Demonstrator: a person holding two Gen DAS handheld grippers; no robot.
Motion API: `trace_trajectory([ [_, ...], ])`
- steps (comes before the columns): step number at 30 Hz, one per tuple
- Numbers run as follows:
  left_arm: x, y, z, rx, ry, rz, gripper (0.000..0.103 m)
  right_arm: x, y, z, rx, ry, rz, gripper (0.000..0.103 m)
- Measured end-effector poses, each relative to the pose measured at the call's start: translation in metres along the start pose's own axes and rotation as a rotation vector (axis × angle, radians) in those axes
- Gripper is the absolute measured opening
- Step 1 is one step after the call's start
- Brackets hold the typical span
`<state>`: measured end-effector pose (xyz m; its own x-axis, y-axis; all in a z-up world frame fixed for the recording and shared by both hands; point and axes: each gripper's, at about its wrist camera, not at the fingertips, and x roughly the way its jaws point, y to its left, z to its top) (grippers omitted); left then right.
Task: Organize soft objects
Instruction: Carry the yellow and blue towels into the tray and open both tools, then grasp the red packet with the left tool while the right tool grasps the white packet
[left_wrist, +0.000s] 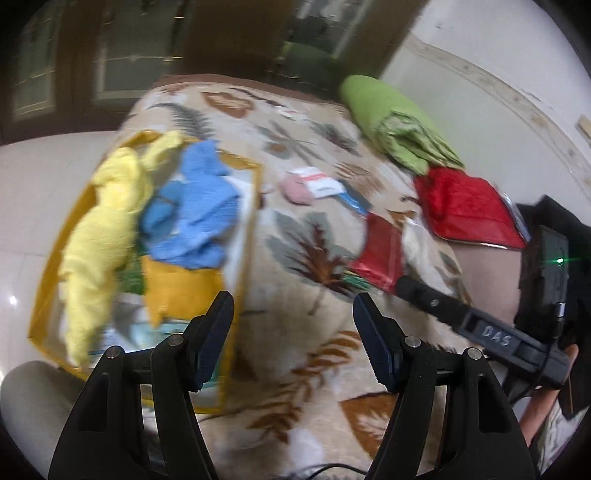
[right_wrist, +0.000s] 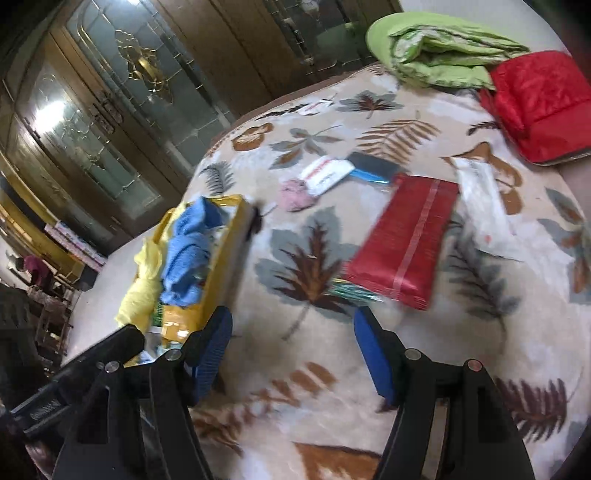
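A yellow-rimmed clear bag (left_wrist: 243, 236) lies at the left edge of the leaf-print blanket (left_wrist: 306, 369). It holds a yellow cloth (left_wrist: 103, 229) and a blue cloth (left_wrist: 195, 218). The bag (right_wrist: 225, 266), yellow cloth (right_wrist: 144, 291) and blue cloth (right_wrist: 188, 254) also show in the right wrist view. A small pink soft item (left_wrist: 295, 190) (right_wrist: 295, 195) lies mid-blanket. My left gripper (left_wrist: 293, 339) is open and empty beside the bag. My right gripper (right_wrist: 293, 350) is open and empty above the blanket; its body shows in the left wrist view (left_wrist: 480, 325).
A red flat packet (right_wrist: 402, 243) (left_wrist: 380, 254), a white card with a blue strip (right_wrist: 332, 173), and a clear plastic wrapper (right_wrist: 484, 206) lie mid-blanket. A green folded quilt (right_wrist: 439, 51) (left_wrist: 399, 122) and a red cushion (right_wrist: 539, 103) (left_wrist: 469, 210) sit at the far side. Glass doors (right_wrist: 103, 110) stand behind.
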<state>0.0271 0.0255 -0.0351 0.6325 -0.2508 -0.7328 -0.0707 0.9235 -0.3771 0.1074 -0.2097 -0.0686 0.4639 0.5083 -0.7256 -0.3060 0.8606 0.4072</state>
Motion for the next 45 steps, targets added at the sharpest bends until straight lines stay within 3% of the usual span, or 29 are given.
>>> trace_trajectory([
  [12, 0.018, -0.019, 0.005, -0.057, 0.042, -0.086, 0.068, -0.014, -0.042, -0.011, 0.088, 0.035, -0.048, 0.072],
  [23, 0.031, -0.025, 0.010, -0.040, 0.052, -0.130, 0.068, -0.020, -0.059, -0.003, 0.125, 0.033, -0.092, 0.072],
  [34, 0.101, -0.059, 0.028, 0.031, 0.145, -0.163, 0.068, -0.011, -0.103, 0.017, 0.190, 0.037, -0.114, 0.072],
  [45, 0.193, -0.113, 0.067, 0.118, 0.240, -0.182, 0.068, 0.012, -0.155, 0.079, 0.201, 0.011, -0.221, 0.072],
])
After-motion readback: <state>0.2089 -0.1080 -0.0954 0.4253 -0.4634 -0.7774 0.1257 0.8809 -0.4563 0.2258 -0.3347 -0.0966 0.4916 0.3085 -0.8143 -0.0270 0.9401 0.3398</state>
